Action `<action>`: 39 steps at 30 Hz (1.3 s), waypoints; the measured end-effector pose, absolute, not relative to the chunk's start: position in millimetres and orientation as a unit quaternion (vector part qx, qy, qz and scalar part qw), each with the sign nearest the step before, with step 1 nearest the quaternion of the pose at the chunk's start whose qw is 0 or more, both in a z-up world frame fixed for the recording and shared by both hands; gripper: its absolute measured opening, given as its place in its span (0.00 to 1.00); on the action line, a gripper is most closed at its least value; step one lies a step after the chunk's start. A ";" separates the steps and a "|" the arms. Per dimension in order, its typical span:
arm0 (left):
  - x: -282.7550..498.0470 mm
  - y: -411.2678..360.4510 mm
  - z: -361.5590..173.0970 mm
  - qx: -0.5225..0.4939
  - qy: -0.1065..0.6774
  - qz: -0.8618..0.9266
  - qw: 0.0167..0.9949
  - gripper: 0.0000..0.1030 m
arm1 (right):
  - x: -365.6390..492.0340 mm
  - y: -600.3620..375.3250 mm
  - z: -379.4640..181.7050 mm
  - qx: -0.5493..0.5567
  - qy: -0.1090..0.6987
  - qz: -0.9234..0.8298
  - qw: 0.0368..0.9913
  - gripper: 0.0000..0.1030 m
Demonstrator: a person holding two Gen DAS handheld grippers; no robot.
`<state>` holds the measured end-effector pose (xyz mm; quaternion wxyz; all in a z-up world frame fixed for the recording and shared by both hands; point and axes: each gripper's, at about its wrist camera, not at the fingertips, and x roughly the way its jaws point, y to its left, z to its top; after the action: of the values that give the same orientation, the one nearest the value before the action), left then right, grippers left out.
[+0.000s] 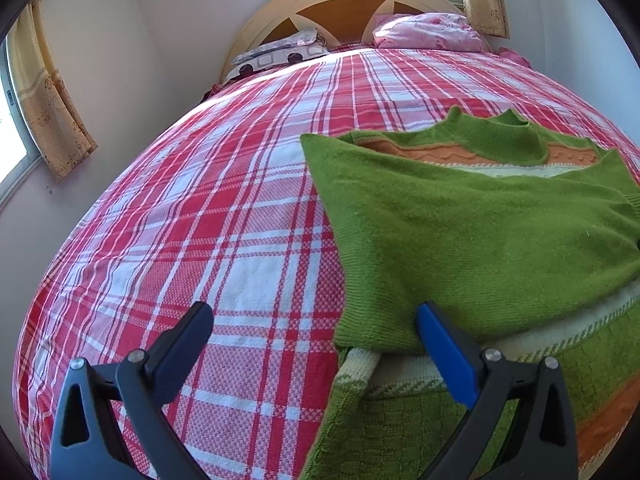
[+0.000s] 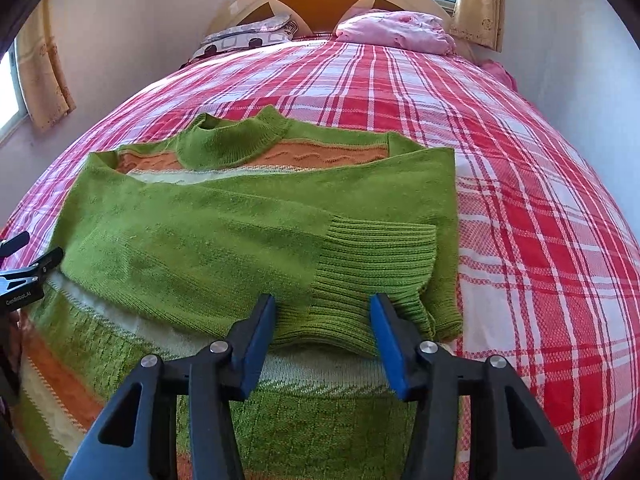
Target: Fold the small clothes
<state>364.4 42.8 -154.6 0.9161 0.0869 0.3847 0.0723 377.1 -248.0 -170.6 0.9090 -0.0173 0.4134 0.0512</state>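
The green sweater (image 2: 224, 240) lies flat on the near part of the bed (image 2: 520, 208), collar toward the far headboard, both sleeves folded across the chest, orange and cream bands showing near the collar and at the near hem. The likely next step is folding the body hem-to-collar, so both grippers should take matching hem corners and lift together to keep the sleeves from sliding. The right gripper (image 2: 322, 340) hovers with jaws parted either side of the ribbed cuff (image 2: 372, 272), pinching nothing. The left gripper (image 1: 316, 344) is wide open at the sweater's left edge, one finger over the knit, one over the plaid bedspread.
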 end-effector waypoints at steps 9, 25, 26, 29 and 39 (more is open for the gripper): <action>352.4 41.0 -145.7 0.083 0.365 0.040 0.926 1.00 | 371.6 -245.0 -168.1 -0.030 0.405 0.051 0.912 0.50; 334.4 39.0 -140.2 0.078 0.362 0.036 0.928 1.00 | 370.0 -245.5 -164.9 -0.028 0.400 0.050 0.915 0.53; 332.0 40.0 -138.8 0.075 0.361 0.035 0.929 1.00 | 366.4 -246.0 -162.6 -0.025 0.397 0.051 0.916 0.53; 323.3 39.9 -134.5 0.078 0.356 0.029 0.931 1.00 | 362.0 -246.6 -161.1 -0.024 0.393 0.051 0.918 0.54; 300.2 36.1 -126.2 0.076 0.350 0.018 0.934 1.00 | 354.3 -245.4 -161.5 -0.032 0.396 0.054 0.916 0.54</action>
<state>300.2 36.1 -126.2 0.9336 0.0756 0.3498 0.0177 354.3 -245.4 -161.5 0.9161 -0.0315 0.3962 0.0536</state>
